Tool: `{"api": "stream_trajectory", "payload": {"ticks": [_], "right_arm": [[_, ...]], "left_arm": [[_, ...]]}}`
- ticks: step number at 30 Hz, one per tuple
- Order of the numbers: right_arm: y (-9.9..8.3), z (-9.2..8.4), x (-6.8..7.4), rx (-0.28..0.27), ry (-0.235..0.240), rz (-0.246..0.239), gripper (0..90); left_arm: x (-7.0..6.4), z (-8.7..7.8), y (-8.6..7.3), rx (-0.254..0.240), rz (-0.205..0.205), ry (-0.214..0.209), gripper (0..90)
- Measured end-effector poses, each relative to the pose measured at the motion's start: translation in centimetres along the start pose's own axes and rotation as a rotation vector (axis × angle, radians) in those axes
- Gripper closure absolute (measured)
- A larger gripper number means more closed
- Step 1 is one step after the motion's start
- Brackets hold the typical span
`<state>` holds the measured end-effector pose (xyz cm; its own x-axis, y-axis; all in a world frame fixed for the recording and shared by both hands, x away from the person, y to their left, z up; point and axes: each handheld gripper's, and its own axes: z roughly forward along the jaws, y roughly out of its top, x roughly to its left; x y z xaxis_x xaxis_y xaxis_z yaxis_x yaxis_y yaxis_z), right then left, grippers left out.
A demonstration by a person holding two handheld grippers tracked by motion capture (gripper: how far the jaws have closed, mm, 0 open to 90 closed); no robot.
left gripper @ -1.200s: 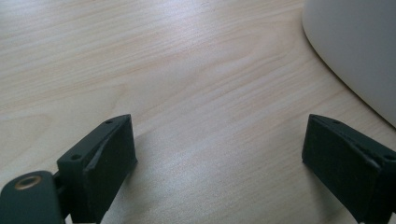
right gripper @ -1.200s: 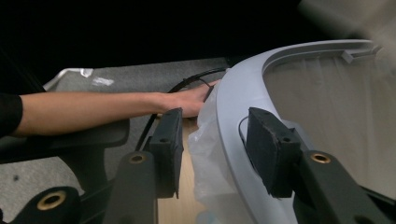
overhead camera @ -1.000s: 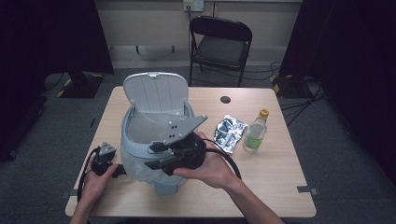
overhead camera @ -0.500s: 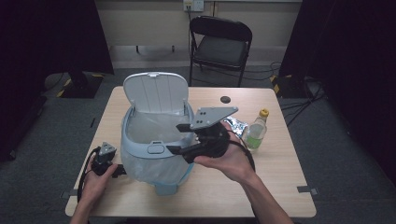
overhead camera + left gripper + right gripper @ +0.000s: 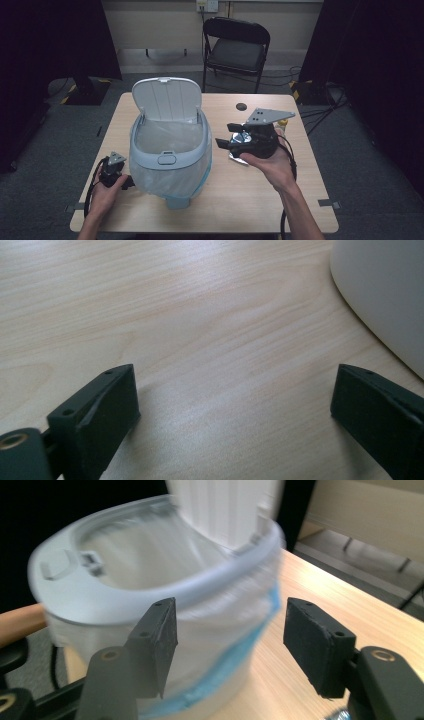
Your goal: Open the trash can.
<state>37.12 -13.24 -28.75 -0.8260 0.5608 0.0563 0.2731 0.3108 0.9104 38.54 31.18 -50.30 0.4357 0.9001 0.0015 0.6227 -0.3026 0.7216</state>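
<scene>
One waste bin (image 5: pixel 169 160) stands on the wooden desk (image 5: pixel 250 195), left of the middle, its single hinged lid (image 5: pixel 166 98) raised upright at the far side. A translucent liner bag (image 5: pixel 167 137) fills it and folds over the grey rim, with a blue edge of the bag showing down the side in the right gripper view.

There are two grippers. The left gripper (image 5: pixel 129 182) rests low on the desk at the bin's near left, just beside its wall; in the left gripper view its jaws stand wide apart over bare wood, released, with the bin's pale wall (image 5: pixel 385 295) curving in at the upper right and nothing between the pads. The right gripper (image 5: pixel 220 143) is held up in the person's right hand (image 5: pixel 267 162), to the right of the bin and pointing toward it. Its jaws have just been closing a little yet stand apart, empty; in the right gripper view the bin rim (image 5: pixel 150 587) lies beyond them, not between them.

Behind that gripper lie one crumpled foil wrapper (image 5: pixel 239 157) and one bottle with a yellow cap (image 5: pixel 283 121), both largely hidden by the gripper and its grey plate. One small dark disc (image 5: pixel 241 106) sits at the far edge of the desk. One black folding chair (image 5: pixel 236 45) stands beyond the desk.
</scene>
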Motion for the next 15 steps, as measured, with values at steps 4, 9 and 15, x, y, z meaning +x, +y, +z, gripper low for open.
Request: {"api": "stream_trajectory", "payload": {"ticks": [4,9,15], "right_arm": [[-2.1,0.2,-1.2,0.045,-0.070,0.030,42.3],[-5.8,1.3,-3.1,0.124,-0.144,0.091,46.5],[-10.6,3.1,-5.2,0.235,-0.258,0.135,53.9]], "left_arm": [[0.0,0.0,0.0,0.001,0.002,-0.001,3.9],[0.1,0.0,0.0,0.002,0.005,-0.002,3.7],[0.1,0.0,0.0,0.003,0.010,-0.001,3.5]]}}
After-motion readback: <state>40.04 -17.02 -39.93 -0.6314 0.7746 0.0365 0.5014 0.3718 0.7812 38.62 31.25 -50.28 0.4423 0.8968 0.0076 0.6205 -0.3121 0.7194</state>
